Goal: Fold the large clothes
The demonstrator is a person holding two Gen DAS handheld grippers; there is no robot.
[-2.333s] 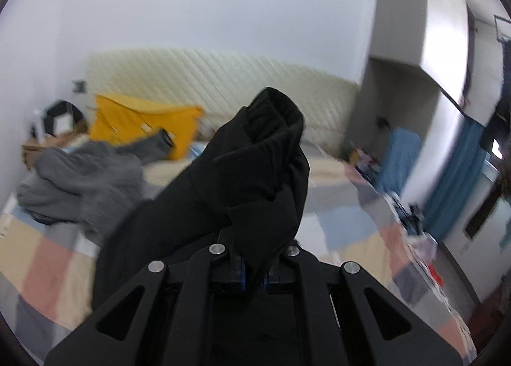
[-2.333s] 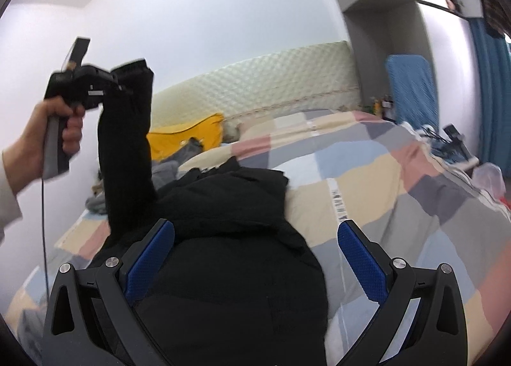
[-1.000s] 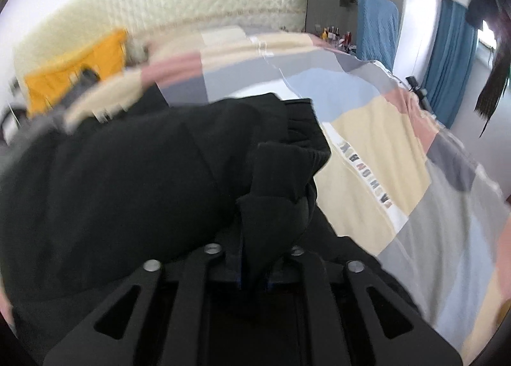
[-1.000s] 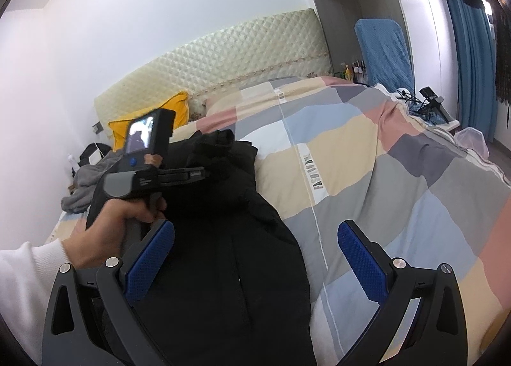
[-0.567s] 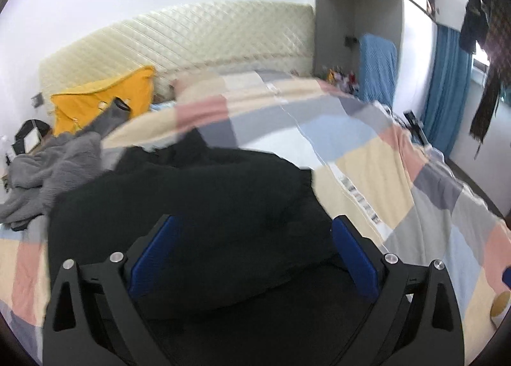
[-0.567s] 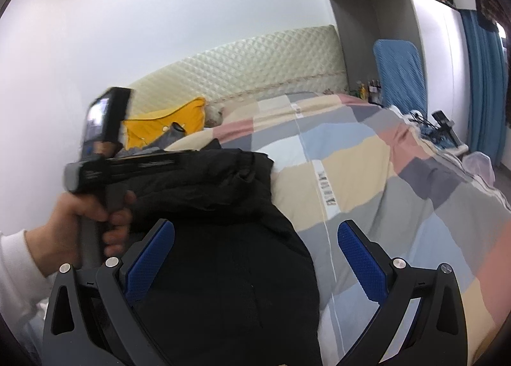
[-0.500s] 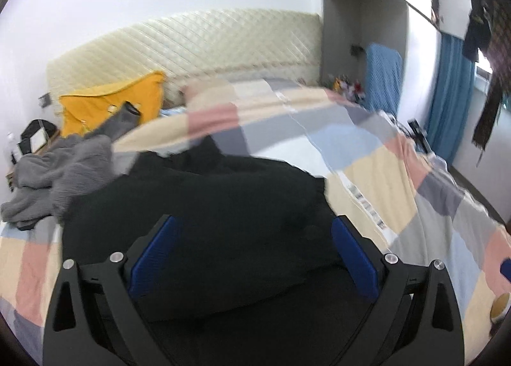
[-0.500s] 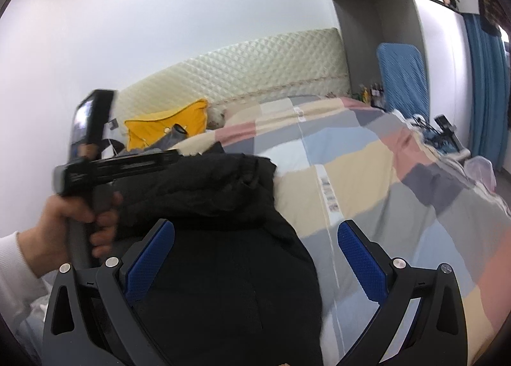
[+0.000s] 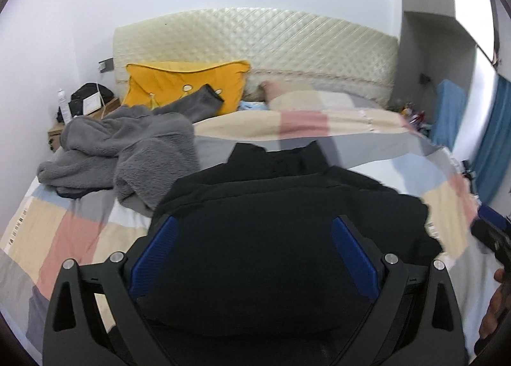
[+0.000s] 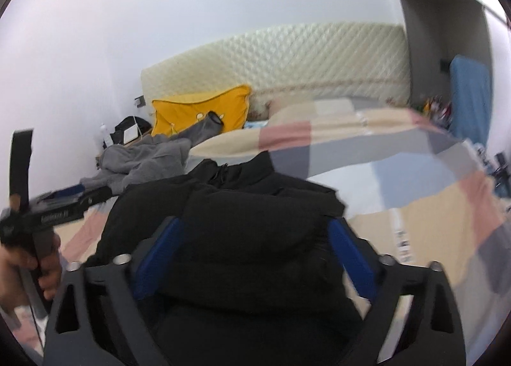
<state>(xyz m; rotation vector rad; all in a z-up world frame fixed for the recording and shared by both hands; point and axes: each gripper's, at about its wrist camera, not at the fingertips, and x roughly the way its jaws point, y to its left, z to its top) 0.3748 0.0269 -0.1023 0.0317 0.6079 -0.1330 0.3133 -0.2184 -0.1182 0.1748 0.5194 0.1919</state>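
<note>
The puffy black padded jacket [image 9: 287, 238] lies partly folded on the checked bed [image 9: 80, 232]; left claw [image 9: 255, 254] and right claw [image 10: 252, 254] are released, more folding remains.

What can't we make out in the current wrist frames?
- Black jacket: near hem hidden behind the left claw frame in the left wrist view; fold layers unreadable, black on black.
- Right wrist view: motion-blurred; whether the right claw touches the jacket is unclear.
- Nightstand clutter: too small.
- Items by the blue curtain: cut off by the fisheye edge.
</note>
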